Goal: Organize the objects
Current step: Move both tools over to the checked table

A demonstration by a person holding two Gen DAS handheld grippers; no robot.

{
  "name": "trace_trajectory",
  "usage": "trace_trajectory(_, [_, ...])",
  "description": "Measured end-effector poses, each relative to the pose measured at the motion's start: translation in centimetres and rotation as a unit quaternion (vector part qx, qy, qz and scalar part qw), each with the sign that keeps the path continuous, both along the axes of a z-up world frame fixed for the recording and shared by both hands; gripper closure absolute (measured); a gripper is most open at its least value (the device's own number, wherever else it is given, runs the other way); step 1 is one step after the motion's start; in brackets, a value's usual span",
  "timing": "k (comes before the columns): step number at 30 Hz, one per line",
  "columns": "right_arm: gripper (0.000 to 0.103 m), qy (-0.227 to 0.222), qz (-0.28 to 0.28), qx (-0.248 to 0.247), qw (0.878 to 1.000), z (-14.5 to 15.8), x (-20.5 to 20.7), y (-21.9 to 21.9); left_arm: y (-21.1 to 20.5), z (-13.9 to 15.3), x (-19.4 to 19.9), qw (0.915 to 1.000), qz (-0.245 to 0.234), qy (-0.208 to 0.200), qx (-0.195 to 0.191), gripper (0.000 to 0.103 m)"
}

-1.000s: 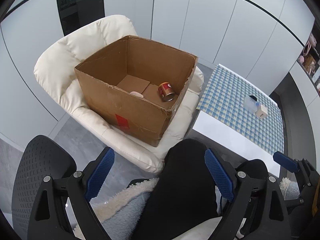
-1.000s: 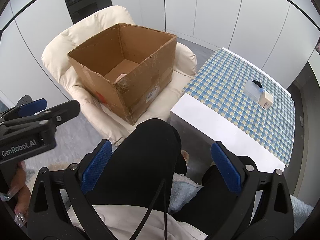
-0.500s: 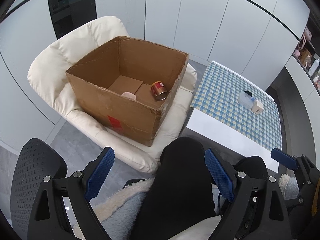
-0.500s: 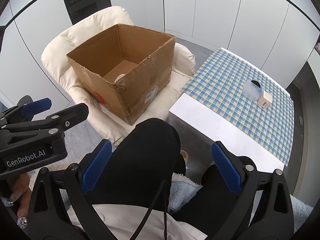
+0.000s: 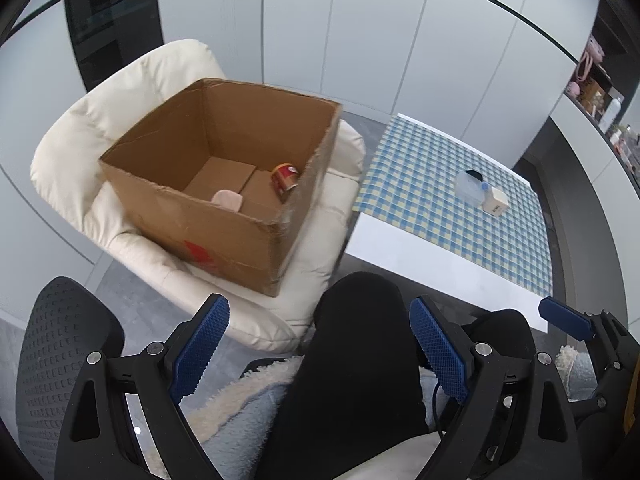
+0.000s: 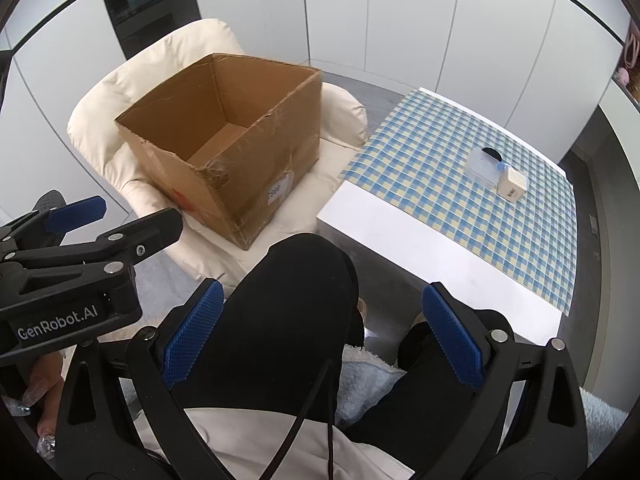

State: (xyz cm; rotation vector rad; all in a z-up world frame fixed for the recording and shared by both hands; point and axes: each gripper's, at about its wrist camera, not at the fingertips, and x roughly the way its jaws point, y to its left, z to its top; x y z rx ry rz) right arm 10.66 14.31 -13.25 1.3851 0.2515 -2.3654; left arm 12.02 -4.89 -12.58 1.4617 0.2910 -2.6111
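"GenRobot.AI" on left tongs (image 6: 76, 220)

One cardboard box (image 5: 224, 220), one red can (image 5: 285, 176), one pink item (image 5: 227, 200), two claws.

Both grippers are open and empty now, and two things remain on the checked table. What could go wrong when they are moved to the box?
1. The clear container and the small cream box touch, so gripping one may push the other.
2. The cardboard box sits on a soft armchair; a bump on its rim could tip it.
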Motion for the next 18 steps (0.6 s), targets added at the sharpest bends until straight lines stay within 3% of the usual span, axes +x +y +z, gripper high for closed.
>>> trace_trajectory(18, [0.002,0.009,-0.087,0.006,0.996,0.5,-0.2,6.4,6.4,-0.6,-2.4,0.9965,-0.084,-0.001,0.007,0.011])
